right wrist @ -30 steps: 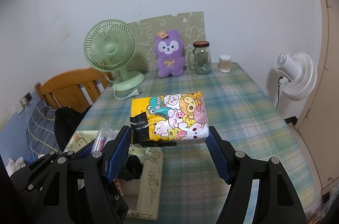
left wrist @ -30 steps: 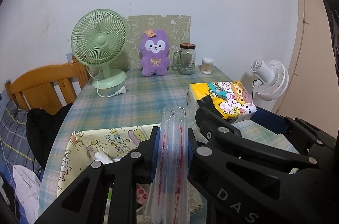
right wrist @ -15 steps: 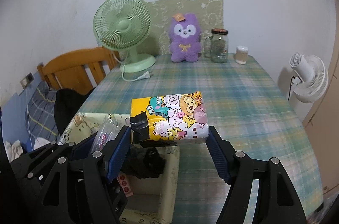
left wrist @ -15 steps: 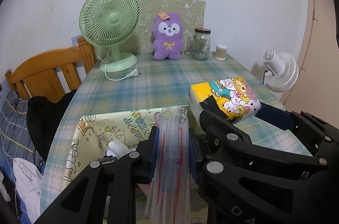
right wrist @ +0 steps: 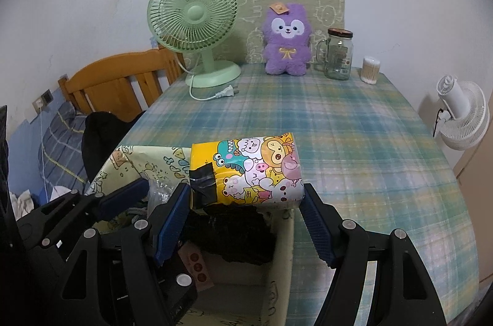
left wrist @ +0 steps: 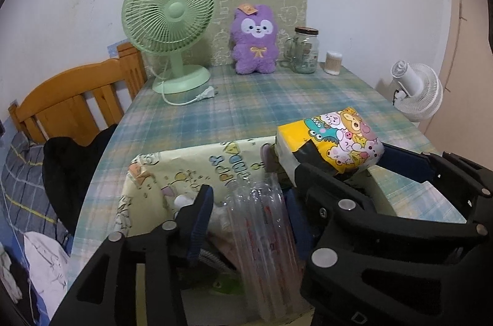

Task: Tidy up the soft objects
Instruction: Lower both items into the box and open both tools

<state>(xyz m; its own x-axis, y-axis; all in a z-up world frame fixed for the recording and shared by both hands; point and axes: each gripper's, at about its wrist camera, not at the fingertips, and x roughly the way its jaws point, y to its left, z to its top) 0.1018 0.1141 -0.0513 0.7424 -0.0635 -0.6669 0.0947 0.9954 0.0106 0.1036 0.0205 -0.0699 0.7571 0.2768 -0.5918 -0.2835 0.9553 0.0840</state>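
Clear plastic, a bubble-wrap bag (left wrist: 262, 236) with red marks, stands between the jaws of the left gripper (left wrist: 249, 221), which were clamped on it a second ago and are now opening; a gap shows on the left pad's side, so the bag looks released into the bin (left wrist: 144, 172) below. Both grippers have come down over that cream, cartoon-printed fabric bin since the earlier frames. The right gripper (right wrist: 246, 202) pinches the tissue pack (right wrist: 246, 169) across its ends, just above the bin's rim and the dark cloth (right wrist: 231, 236) inside. So one soft item is likely stowed, and the pack looks next to go in. The purple plush (right wrist: 286, 41) sits far back by the wall, untouched.
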